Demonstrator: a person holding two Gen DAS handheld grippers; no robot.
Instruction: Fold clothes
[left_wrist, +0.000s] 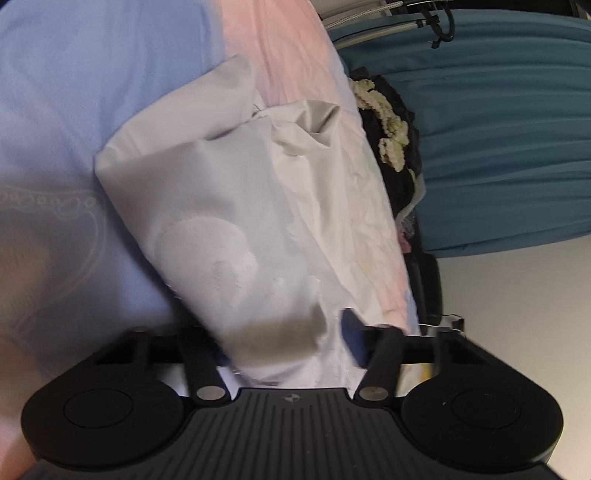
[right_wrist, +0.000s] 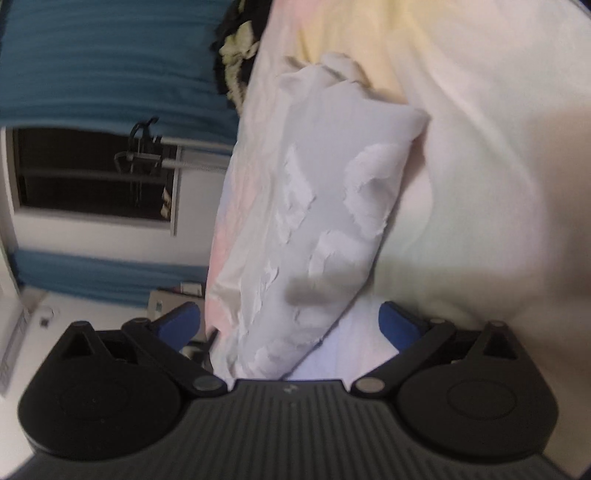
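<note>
A pale grey-white garment with raised white print lies partly folded on a pastel bed sheet. My left gripper has the garment's near end between its blue-padded fingers, which stand close together and seem shut on it. In the right wrist view the same garment runs away from me as a long strip on the sheet. My right gripper is open, its blue pads wide apart on either side of the garment's near end.
A dark garment with cream fuzzy trim lies at the bed's edge, also in the right wrist view. Teal curtains hang beyond, with a window and hangers.
</note>
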